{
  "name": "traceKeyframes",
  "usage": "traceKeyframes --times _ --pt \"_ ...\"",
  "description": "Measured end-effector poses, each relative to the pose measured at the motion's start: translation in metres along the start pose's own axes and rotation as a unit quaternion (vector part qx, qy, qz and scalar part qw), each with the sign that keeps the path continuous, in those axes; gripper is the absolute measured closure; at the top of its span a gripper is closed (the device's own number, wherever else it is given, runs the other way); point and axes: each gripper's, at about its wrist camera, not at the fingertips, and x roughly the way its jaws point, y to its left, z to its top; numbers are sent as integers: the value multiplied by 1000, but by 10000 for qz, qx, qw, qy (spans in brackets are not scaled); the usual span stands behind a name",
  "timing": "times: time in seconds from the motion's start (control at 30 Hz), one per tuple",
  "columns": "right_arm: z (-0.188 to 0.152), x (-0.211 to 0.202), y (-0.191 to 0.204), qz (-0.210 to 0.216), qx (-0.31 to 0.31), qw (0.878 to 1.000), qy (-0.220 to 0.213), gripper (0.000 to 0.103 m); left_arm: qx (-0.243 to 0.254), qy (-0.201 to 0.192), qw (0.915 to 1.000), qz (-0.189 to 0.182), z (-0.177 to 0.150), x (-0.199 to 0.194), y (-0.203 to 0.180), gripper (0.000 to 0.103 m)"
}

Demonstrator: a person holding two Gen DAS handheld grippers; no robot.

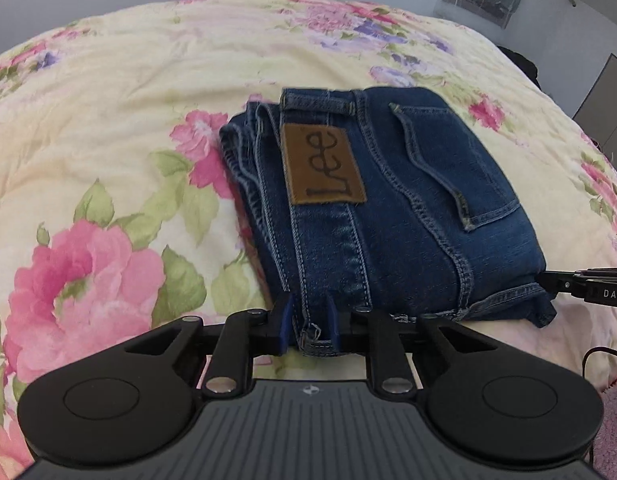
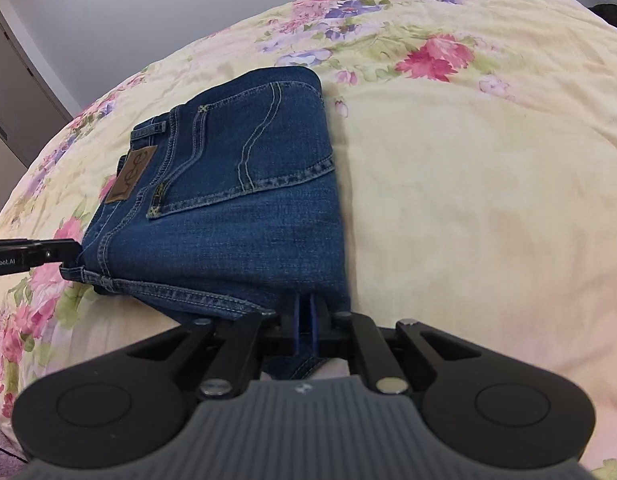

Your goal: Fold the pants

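Blue jeans (image 1: pixel 388 208) lie folded into a compact stack on the floral bedspread, back pocket and brown leather Lee patch (image 1: pixel 322 166) facing up. My left gripper (image 1: pixel 310 320) is closed on the near hem edge at the stack's left corner. My right gripper (image 2: pixel 306 320) is shut on the near right corner of the jeans (image 2: pixel 236 200). Each gripper's tip shows in the other's view, the right gripper (image 1: pixel 548 283) and the left gripper (image 2: pixel 70 250), both at the near edge.
The bed with cream floral bedspread (image 1: pixel 108 140) stretches around the jeans on all sides. A grey wall and a door (image 2: pixel 12 100) stand beyond the bed. A black cable (image 1: pixel 600 354) trails at the near right.
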Motion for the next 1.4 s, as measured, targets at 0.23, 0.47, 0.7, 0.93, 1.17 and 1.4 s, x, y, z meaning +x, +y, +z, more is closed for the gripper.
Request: traceKeyframes --times 0.23,0.47,0.7,0.93,1.17,1.4 --pt "-4 11 4 -110 -152 9998 56 103 -180 96 9998 -70 -11 15 5 80" --pt "9 -4 3 -2 -207 9997 93 99 -78 73 9999 14 -5 4 4 70" --pt "32 -22 -1 72 -229 9993 -300 56 -222 -398 9990 -25 5 -14 10 36" --pt "65 9 -26 552 655 9959 -279 41 -1408 -703 9848 -735 27 5 46 19" --pt "83 58 -49 1179 1301 9844 -109 40 -2381 -610 9565 -1572 32 62 75 16" --pt "98 88 -61 1799 1554 9711 -224 55 -2396 -851 9475 -1937 42 82 82 23"
